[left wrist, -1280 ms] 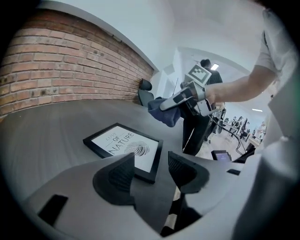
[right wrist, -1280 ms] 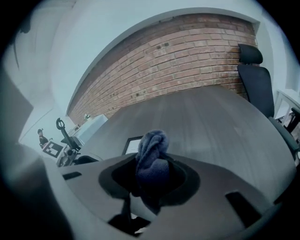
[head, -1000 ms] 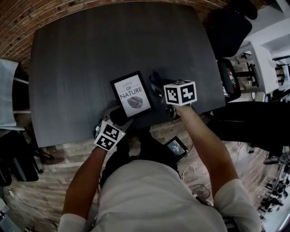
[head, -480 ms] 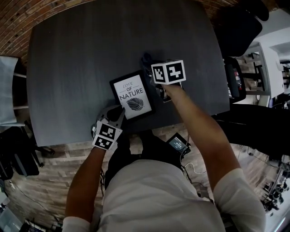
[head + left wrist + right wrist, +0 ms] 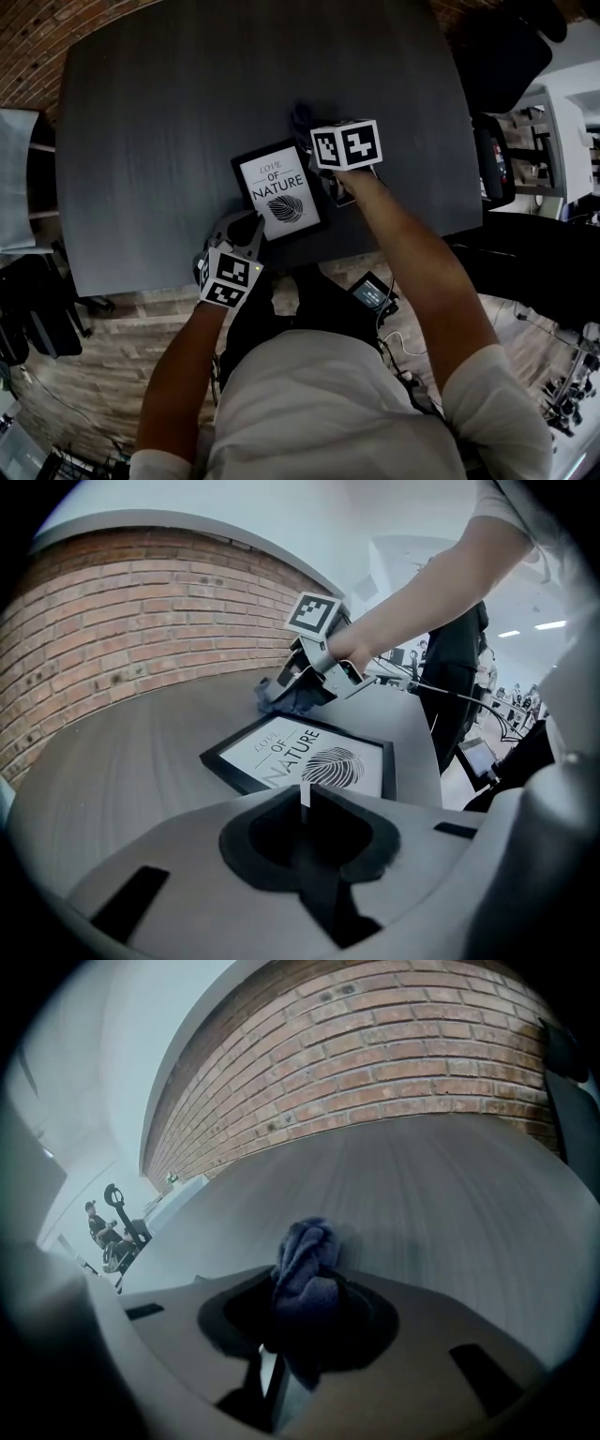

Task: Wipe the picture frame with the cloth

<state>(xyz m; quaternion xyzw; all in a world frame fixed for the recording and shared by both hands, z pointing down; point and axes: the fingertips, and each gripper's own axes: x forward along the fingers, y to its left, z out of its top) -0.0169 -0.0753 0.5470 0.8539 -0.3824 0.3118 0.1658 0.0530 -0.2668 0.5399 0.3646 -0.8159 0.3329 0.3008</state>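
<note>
A black picture frame [image 5: 279, 190] with a white "Love of Nature" print lies flat on the dark table [image 5: 159, 122]; it also shows in the left gripper view [image 5: 309, 758]. My left gripper [image 5: 249, 223] is at its near left corner. Its jaws [image 5: 302, 799] have just been closing and stand almost together, with a thin white sliver between them; the frame's corner is hidden under them. A bunched dark blue cloth [image 5: 300, 114] lies past the frame's far right corner. My right gripper [image 5: 311, 127] straddles the cloth [image 5: 305, 1251]; its wide jaws have just begun closing, and the pads do not press it.
The table's front edge [image 5: 281, 267] runs just below the frame. A black office chair [image 5: 483, 56] stands at the right and a white chair [image 5: 14, 192] at the left. A small screen device [image 5: 371, 292] lies on the floor. A brick wall [image 5: 375, 1063] is beyond the table.
My right gripper has moved up past the frame's right side to the cloth. My left gripper's jaws have closed at the frame's near corner, and the frame has shifted slightly.
</note>
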